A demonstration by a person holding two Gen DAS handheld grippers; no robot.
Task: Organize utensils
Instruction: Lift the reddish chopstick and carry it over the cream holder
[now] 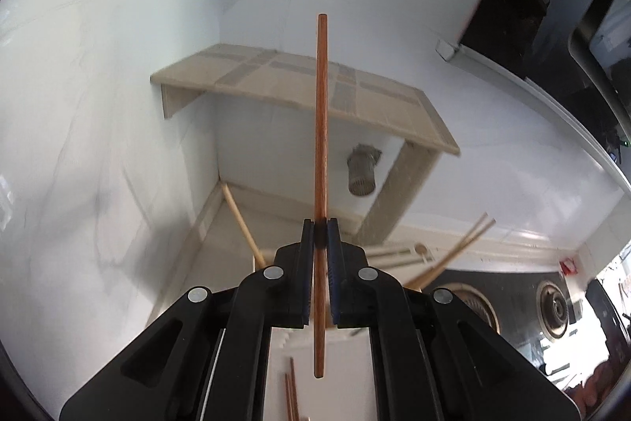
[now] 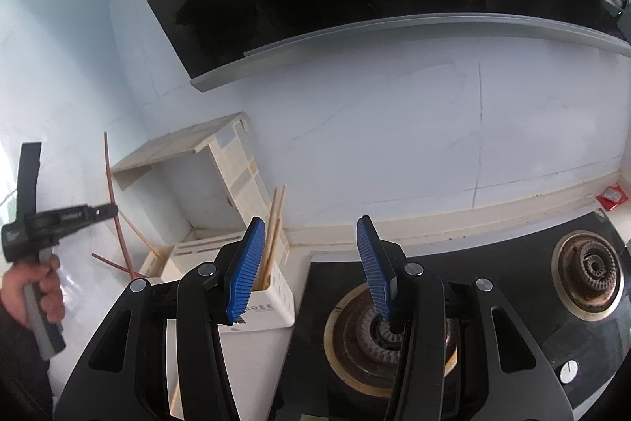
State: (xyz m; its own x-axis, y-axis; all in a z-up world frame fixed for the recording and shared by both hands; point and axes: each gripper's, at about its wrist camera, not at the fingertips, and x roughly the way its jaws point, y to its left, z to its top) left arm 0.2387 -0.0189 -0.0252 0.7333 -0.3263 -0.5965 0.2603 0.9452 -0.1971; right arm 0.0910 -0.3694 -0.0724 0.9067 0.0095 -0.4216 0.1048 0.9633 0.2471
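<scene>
Red-brown chopstick: pinched upright between the blue pads of the left gripper, its top end in front of the tan shelf, its lower end hanging free below the jaws.
Left tongs: clamped narrow on that one stick; seen from the right wrist camera, a hand grips the handle, off to the left of the counter.
Right tongs: the right gripper stands half wide with nothing between its pads, poised above the near gas burner.
White holder: sits beside the black hob, with pale wooden chopsticks leaning out of it.
Loose sticks: two more red-brown chopsticks lie below the left tongs on a white surface.
Far burner: well apart, at the right end of the hob.
</scene>
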